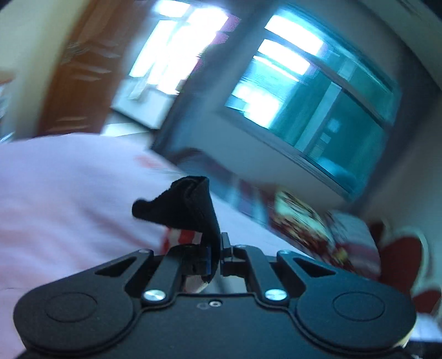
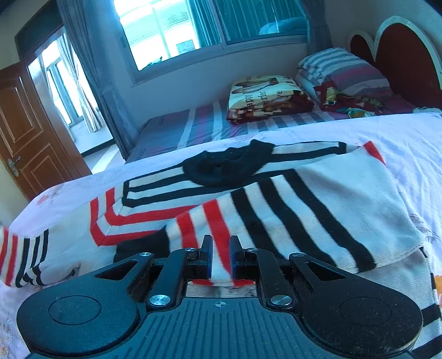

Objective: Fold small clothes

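Observation:
A white knitted sweater (image 2: 304, 198) with black and red stripes lies spread on a pink sheet (image 2: 400, 132), its black collar (image 2: 221, 168) toward the far side. A fold of its striped body lies over the front. My right gripper (image 2: 221, 248) sits at the near edge, shut on that white and red fabric, which runs between its fingers. The left wrist view is blurred. My left gripper (image 1: 219, 245) is shut on a black edge of the sweater (image 1: 190, 204), with red and white stripes showing under it, lifted above the pink sheet (image 1: 69, 193).
Beyond the sheet, a folded printed blanket (image 2: 265, 96) and striped pillows (image 2: 339, 69) lie on the bed by a red headboard (image 2: 400, 49). A window (image 2: 207, 24) spans the far wall. A wooden door (image 2: 27, 132) stands open at the left.

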`<state>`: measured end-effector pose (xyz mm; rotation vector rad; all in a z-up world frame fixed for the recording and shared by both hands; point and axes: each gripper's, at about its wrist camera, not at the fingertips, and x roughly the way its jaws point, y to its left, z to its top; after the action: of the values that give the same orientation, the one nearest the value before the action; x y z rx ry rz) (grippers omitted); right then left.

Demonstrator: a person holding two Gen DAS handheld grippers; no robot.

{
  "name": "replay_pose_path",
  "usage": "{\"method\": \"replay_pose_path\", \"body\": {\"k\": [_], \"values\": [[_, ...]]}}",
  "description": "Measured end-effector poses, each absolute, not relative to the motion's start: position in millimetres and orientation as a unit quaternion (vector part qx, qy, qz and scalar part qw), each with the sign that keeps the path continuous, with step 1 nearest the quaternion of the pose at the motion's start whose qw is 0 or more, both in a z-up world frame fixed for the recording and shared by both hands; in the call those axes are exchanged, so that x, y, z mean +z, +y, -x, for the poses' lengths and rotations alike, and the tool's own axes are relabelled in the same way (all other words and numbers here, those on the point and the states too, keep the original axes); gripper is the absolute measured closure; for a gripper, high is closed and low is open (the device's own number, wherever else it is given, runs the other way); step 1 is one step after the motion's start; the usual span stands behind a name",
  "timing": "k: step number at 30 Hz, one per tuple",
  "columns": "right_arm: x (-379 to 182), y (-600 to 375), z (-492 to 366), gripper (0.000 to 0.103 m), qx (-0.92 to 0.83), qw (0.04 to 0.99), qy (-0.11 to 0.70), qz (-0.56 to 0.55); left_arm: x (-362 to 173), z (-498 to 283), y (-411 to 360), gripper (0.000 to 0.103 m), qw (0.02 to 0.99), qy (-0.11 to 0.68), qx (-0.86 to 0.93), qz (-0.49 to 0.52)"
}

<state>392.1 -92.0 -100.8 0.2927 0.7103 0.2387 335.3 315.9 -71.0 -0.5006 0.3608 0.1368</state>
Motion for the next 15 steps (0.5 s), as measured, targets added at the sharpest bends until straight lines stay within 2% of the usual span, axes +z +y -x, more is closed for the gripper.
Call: {"method": "replay_pose_path", "body": {"k": [5,9,15], "values": [[-99.5,-118.5,-384.9,0.091,0.11,0.92,0.34,-0.163,-63.5,-380.5,207.5,0.099,0.962,0.218,-0.023,0.166],[-98.3,-144.0,-378.2,0.091,0.104,0.919,0.338,-0.174,-81.4,-402.8,137.7,0.099,0.956,0.252,-0.065,0.134],[-99.4,-187.8,-370.5,0.091,0.094,0.919,0.335,-0.187,-112.6,-429.8,72.2,0.099,0.945,0.297,-0.105,0.09]]}}
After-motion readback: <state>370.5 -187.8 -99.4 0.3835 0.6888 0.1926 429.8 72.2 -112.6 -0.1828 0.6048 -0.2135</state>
